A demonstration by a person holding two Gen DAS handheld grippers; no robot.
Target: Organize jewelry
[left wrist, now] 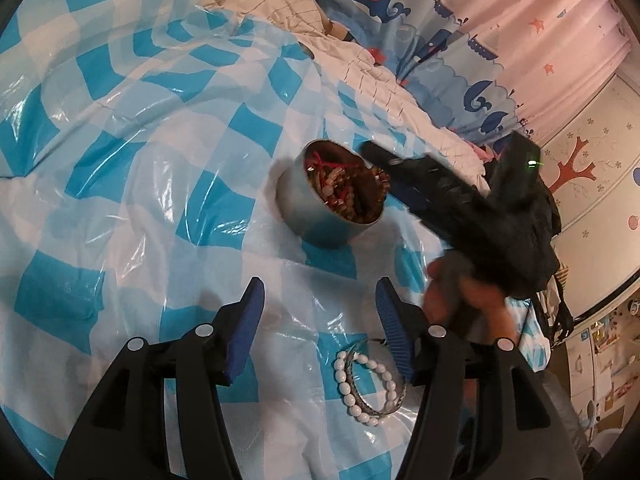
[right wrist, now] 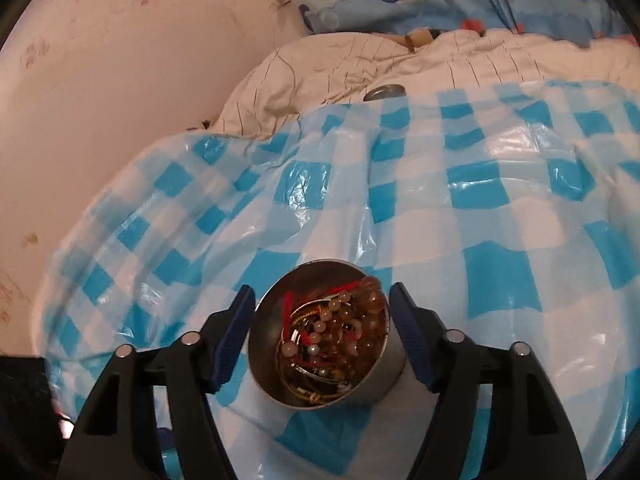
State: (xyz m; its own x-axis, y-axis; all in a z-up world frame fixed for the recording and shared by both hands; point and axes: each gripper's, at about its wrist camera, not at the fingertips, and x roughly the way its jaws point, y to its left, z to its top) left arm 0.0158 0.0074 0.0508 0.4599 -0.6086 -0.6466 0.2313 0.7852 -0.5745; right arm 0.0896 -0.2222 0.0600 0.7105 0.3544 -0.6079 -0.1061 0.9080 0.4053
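We see a blue-checked sheet over the bed, wide bare stretch left of and beyond the tin – its far edge meets a cream quilt, with a wall left of that. Tin sits mid-sheet, full of beads and red cord. In the right wrist view the right gripper points down at the tin, jaws apart, blue pads flanking its rim on both sides; we can't tell if the left pad touches the wall, the right one is clear. In the left wrist view the left gripper tilts down, jaws apart with nothing between – white bead bracelet and bangle lie together on the sheet just by its right pad. A blurred hand holds the right gripper's handle at right, near the tin
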